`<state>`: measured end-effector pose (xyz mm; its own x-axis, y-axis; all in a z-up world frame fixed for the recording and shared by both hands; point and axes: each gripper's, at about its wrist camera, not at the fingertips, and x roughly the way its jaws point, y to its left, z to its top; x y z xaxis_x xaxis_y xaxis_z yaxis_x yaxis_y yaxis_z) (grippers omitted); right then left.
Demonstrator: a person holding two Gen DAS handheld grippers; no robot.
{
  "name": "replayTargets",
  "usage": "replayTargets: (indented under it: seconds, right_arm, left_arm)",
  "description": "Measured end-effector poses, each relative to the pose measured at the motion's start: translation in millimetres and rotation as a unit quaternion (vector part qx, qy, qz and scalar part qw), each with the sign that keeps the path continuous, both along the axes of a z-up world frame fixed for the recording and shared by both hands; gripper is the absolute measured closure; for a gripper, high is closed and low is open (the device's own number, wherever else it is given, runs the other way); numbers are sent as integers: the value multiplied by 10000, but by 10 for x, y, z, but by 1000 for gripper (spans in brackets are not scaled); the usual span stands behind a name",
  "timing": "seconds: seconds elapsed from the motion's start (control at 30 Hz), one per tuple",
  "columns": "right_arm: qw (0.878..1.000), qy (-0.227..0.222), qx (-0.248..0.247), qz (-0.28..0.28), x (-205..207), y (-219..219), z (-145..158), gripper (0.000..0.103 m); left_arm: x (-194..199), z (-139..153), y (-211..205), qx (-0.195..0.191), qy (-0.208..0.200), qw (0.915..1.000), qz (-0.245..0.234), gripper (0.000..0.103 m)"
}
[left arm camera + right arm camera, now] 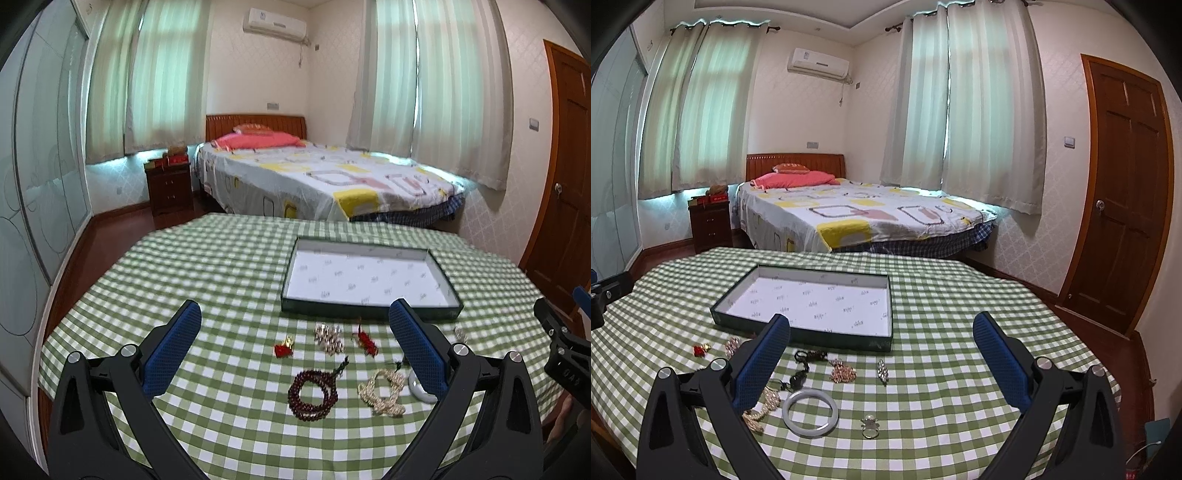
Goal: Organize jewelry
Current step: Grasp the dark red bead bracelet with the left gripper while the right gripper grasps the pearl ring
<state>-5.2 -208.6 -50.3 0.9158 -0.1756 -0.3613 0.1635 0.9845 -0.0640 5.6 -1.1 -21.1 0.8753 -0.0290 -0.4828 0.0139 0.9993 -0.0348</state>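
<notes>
Green checked cloth (229, 266) fills the bottom of both pictures, with the jewelry (313, 396) loose below the empty tray (369, 278), both tongs, left gripper (293, 325) and right gripper (881, 338), spread wide holding nothing, so slippery beads could drop.

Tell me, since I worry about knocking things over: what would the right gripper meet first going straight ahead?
Probably the dark tray, its near wall. The right gripper is open above the jewelry; depth is unclear, so it might pass over.
</notes>
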Motion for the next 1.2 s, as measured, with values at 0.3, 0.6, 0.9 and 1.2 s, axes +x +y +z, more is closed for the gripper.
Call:
replayTargets:
  seconds: [0.3, 0.6, 0.9, 1.2]
  right_arm:
    - [9985, 481, -210, 169, 203, -85, -542, 6]
    - [9943, 1034, 30, 275, 412, -200, -979, 6]
    - [9908, 1305, 212, 289, 513, -263, -1163, 6]
    - [9880, 1475, 285, 348, 569, -263, -1252, 7]
  left_arm:
    - [277, -652, -62, 312, 547, 9977, -261, 4]
    - [609, -1195, -100, 144, 1357, 9895, -475, 13]
    - [779, -1528, -115, 136, 1819, 9822, -448, 17]
    - [753, -1517, -151, 258, 1781, 9828, -409, 13]
